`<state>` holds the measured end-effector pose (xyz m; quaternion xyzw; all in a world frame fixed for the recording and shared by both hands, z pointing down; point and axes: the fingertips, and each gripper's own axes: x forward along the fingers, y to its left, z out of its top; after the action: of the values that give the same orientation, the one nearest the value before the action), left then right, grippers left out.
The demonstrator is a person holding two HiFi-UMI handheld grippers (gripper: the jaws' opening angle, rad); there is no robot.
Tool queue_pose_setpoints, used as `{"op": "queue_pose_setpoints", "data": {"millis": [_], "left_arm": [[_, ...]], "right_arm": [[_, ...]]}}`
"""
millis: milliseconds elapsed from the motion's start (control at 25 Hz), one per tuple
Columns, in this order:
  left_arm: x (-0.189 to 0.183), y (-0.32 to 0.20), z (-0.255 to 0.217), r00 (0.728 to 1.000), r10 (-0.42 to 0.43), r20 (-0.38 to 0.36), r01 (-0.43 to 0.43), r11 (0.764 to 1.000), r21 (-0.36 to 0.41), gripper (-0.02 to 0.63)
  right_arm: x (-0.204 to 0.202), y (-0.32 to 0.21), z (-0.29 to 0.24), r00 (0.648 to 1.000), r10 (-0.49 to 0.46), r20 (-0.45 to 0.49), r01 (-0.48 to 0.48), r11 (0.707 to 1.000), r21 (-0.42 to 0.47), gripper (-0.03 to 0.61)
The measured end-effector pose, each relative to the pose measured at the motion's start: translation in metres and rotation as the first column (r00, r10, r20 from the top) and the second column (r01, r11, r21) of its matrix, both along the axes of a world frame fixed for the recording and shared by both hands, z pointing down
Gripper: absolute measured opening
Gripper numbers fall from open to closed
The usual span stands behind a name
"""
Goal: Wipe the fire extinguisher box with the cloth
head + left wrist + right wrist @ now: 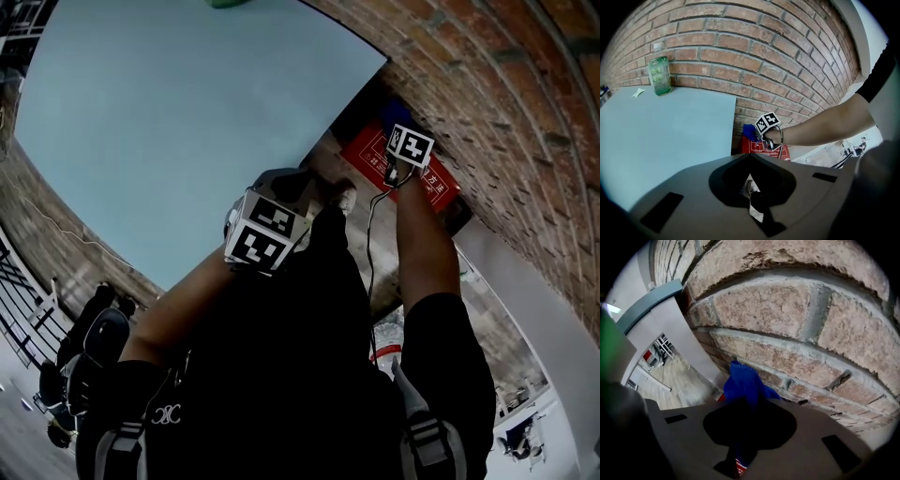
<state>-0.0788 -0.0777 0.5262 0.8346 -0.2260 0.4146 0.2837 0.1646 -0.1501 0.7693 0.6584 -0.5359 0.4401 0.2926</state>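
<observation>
In the head view the person is standing over a pale blue table beside a brick wall. The right gripper is reaching down to the red fire extinguisher box, which is sitting low against the wall, just past the table's corner. The left gripper is hanging close to the body, well apart from the box. In the left gripper view the housing is covering the jaws, so I cannot tell if they are apart or together, and nothing is showing between them. A green bottle is standing at the far table edge. In the right gripper view the jaws are pinching the blue cloth, which is bunching near the bricks. The cloth is looking light and limp, so a firm pinch on a folded part seems best. The box is probably stiff and heavy enough not to slide.
</observation>
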Motion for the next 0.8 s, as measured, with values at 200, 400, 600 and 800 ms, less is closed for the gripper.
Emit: {"op": "queue_pose_setpoints", "data": {"millis": [200, 400, 600, 800], "left_arm": [[0.003, -0.001, -0.001, 1.000, 0.004, -0.004, -0.004, 1.000, 0.001, 0.009], [0.009, 0.004, -0.001, 1.000, 0.020, -0.011, -0.020, 1.000, -0.002, 0.009], [0.019, 0.013, 0.000, 0.999, 0.036, -0.016, -0.036, 0.999, -0.005, 0.009], [0.028, 0.022, 0.004, 0.999, 0.050, -0.013, -0.050, 0.999, -0.021, 0.009]], "right_arm": [[-0.016, 0.010, 0.000, 1.000, -0.005, 0.014, 0.005, 1.000, 0.018, 0.060], [-0.044, 0.037, 0.004, 0.996, -0.049, 0.075, 0.049, 0.999, 0.005, 0.060], [-0.068, 0.069, 0.010, 0.989, -0.115, 0.090, 0.118, 0.993, -0.021, 0.060], [-0.081, 0.094, 0.014, 0.985, -0.005, 0.174, 0.010, 1.000, -0.027, 0.060]]}}
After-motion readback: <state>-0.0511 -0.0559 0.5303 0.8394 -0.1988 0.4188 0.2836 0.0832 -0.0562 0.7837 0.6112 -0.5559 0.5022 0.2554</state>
